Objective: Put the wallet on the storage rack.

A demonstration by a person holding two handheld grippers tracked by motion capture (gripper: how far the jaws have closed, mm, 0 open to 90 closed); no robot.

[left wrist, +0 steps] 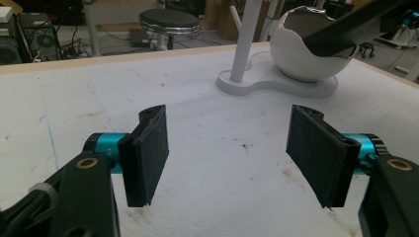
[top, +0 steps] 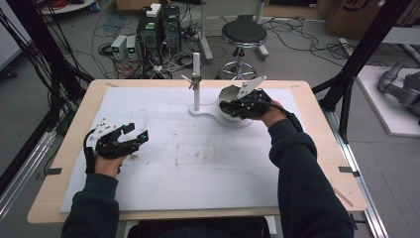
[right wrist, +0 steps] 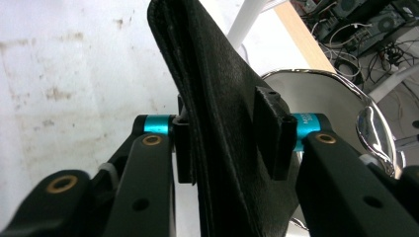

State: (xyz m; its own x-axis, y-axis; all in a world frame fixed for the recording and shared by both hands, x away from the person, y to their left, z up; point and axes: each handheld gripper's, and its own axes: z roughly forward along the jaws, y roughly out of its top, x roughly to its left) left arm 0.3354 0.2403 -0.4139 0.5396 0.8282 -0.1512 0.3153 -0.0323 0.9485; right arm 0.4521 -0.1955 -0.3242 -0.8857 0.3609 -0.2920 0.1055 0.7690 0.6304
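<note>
My right gripper (top: 238, 106) is at the back of the table, over a white egg-shaped bowl (top: 229, 118) with a jagged rim. It is shut on a flat black leather piece (right wrist: 217, 113), which stands on edge between the pads (right wrist: 271, 129). In the left gripper view the black piece (left wrist: 341, 34) slants down into the bowl (left wrist: 296, 59). The bowl's shiny rim (right wrist: 316, 78) lies just behind the piece. My left gripper (top: 136, 132) rests low at the table's left, open, with nothing between its pads (left wrist: 148, 153).
The bowl sits on a white base (left wrist: 276, 84) with an upright white post (top: 196, 74) beside it. A stained white mat (top: 198, 163) covers the wooden table (top: 74, 144). Behind the table are a stool (top: 243, 34) and floor cables.
</note>
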